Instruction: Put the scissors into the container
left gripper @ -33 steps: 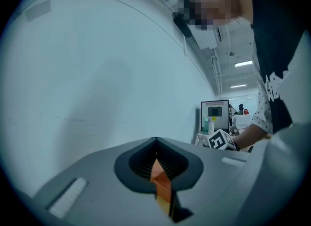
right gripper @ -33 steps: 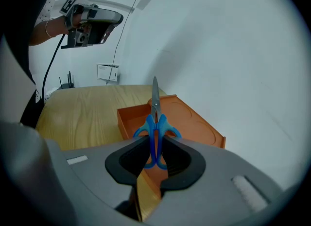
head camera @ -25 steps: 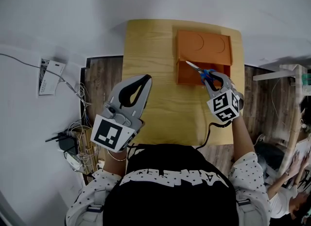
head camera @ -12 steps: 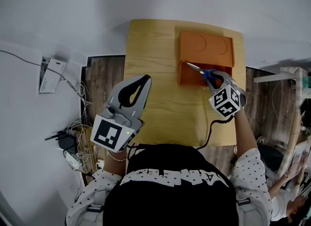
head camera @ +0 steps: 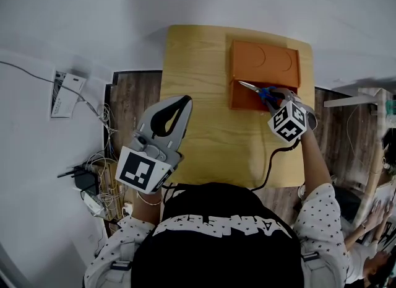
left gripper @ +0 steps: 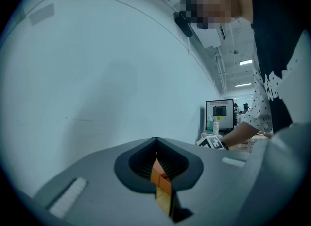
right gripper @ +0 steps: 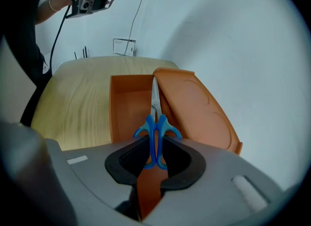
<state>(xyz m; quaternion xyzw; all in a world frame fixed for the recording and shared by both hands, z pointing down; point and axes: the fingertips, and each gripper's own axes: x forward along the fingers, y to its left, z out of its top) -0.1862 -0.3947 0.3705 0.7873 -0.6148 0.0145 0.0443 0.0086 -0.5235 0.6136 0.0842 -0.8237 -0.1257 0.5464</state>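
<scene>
An orange container (head camera: 242,98) stands at the far right of the wooden table (head camera: 198,132), its lid (head camera: 266,62) swung open behind it. My right gripper (head camera: 276,97) is shut on the blue handles of the scissors (head camera: 255,90). It points steeply down over the open box. In the right gripper view the scissors (right gripper: 156,125) sit between the jaws of the right gripper (right gripper: 155,153), with the blades over the container (right gripper: 127,108) beside the lid (right gripper: 197,108). My left gripper (head camera: 184,100) hovers at the table's near left, shut and holding nothing; its closed tips (left gripper: 155,141) face a pale wall.
A white wall lies beyond the table's far edge. On the floor at the left are a power strip (head camera: 62,98) and tangled cables (head camera: 93,187). A monitor (left gripper: 219,114) stands far off in the left gripper view. The table's left and near parts are bare wood.
My right gripper has sunk a little toward the open box with the scissors and rolled slightly. The left gripper has not moved.
</scene>
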